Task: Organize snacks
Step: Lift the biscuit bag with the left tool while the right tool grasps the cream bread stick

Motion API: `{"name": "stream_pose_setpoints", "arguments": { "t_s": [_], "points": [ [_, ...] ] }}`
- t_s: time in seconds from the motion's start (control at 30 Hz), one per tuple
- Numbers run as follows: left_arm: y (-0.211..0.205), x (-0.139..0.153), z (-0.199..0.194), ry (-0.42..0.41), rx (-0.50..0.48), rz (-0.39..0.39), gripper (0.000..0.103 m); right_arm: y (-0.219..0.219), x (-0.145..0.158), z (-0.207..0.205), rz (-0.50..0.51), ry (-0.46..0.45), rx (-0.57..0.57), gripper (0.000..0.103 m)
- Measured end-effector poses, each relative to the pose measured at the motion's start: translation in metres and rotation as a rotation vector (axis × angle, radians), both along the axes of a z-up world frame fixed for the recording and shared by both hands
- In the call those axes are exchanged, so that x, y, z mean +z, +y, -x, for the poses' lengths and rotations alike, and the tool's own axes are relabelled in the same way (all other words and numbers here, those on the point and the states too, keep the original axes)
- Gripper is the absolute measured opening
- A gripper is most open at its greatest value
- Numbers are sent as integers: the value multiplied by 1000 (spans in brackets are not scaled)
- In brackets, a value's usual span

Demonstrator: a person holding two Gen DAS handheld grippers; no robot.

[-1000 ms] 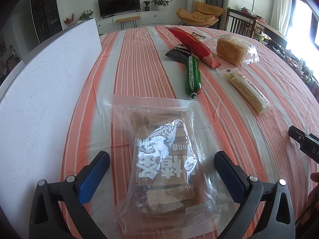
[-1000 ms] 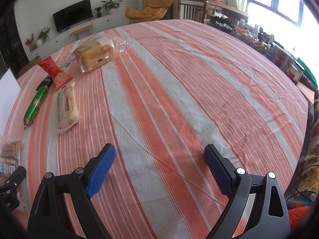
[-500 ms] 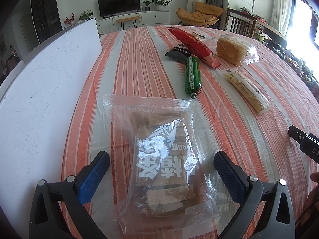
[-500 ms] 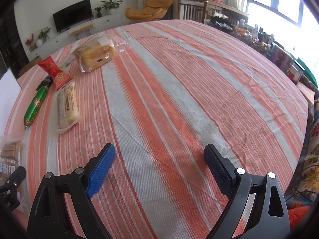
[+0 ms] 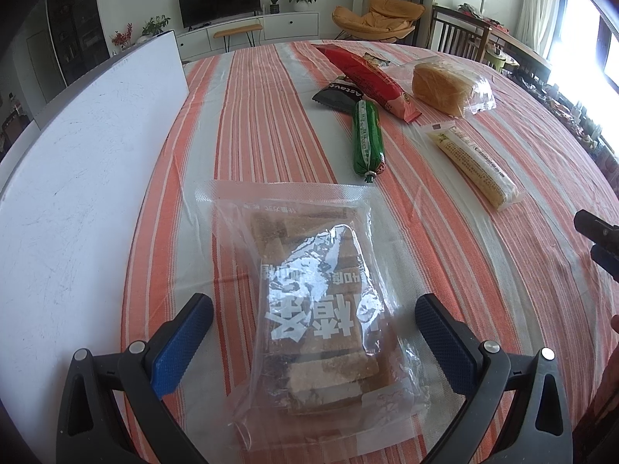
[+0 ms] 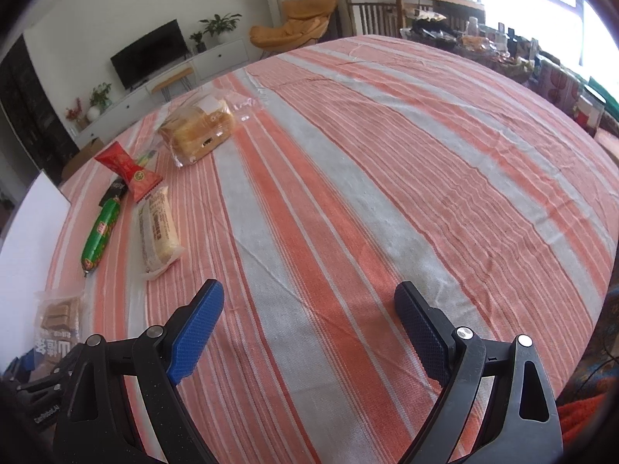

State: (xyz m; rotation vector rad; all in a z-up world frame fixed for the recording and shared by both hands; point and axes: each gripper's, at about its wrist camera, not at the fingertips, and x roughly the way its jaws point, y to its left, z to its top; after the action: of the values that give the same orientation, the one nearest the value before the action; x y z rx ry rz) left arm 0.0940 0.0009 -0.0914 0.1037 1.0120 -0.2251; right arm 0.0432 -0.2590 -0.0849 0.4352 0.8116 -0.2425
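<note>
A clear bag of brown biscuits [image 5: 313,294] lies on the striped tablecloth between the fingers of my open left gripper [image 5: 313,309], which straddles its near end without closing. Beyond it lie a green sausage [image 5: 366,139], a pale long bread pack [image 5: 474,164], a red snack bag [image 5: 367,77], a black packet [image 5: 338,96] and a bagged bread loaf [image 5: 445,87]. My right gripper [image 6: 309,317] is open and empty over bare cloth. In its view the biscuit bag [image 6: 58,321], sausage [image 6: 100,232], bread pack [image 6: 158,232], red bag [image 6: 129,168] and loaf [image 6: 199,131] lie to the left.
A white board [image 5: 77,178] stands along the table's left side. The striped tablecloth [image 6: 387,162] stretches wide to the right. Chairs and a cluttered side table [image 6: 483,38] stand beyond the far edge. The right gripper's body [image 5: 599,239] shows at the left view's right edge.
</note>
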Motion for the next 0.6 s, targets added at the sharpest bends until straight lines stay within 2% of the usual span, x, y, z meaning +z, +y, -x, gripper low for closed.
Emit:
{"name": "stream_pose_setpoints", "arguments": {
  "t_s": [0.07, 0.13, 0.23, 0.3, 0.37, 0.43, 0.47, 0.5, 0.53, 0.57, 0.6],
  "points": [
    [2, 2, 2, 10, -5, -1, 95, -14, 2, 2, -109, -39, -14, 92],
    [2, 5, 7, 1, -14, 11, 85, -10, 3, -12, -114, 5, 30, 93],
    [-3, 9, 16, -18, -49, 16, 62, 20, 18, -45, -46, 53, 188, 92],
    [-4, 10, 18, -33, -48, 7, 56, 49, 31, -73, 6, 64, 310, 92],
    [3, 12, 18, -28, -38, 45, 49, 82, 29, -108, 90, 158, 441, 91],
    [13, 15, 20, -2, -19, 98, 48, 104, 15, -135, 195, 266, 498, 89],
    [18, 17, 22, 2, -12, 120, 44, 110, 7, -143, 216, 305, 505, 84],
    [22, 20, 26, -1, -9, 137, 41, 112, 0, -147, 215, 341, 513, 57],
    [25, 24, 31, -1, -13, 152, 35, 113, 2, -145, 236, 331, 507, 47],
    [27, 27, 35, 0, -16, 167, 30, 110, 4, -142, 220, 335, 509, 29],
    [29, 29, 39, -4, -20, 182, 26, 104, 5, -138, 175, 342, 502, 29]
  ]
}}
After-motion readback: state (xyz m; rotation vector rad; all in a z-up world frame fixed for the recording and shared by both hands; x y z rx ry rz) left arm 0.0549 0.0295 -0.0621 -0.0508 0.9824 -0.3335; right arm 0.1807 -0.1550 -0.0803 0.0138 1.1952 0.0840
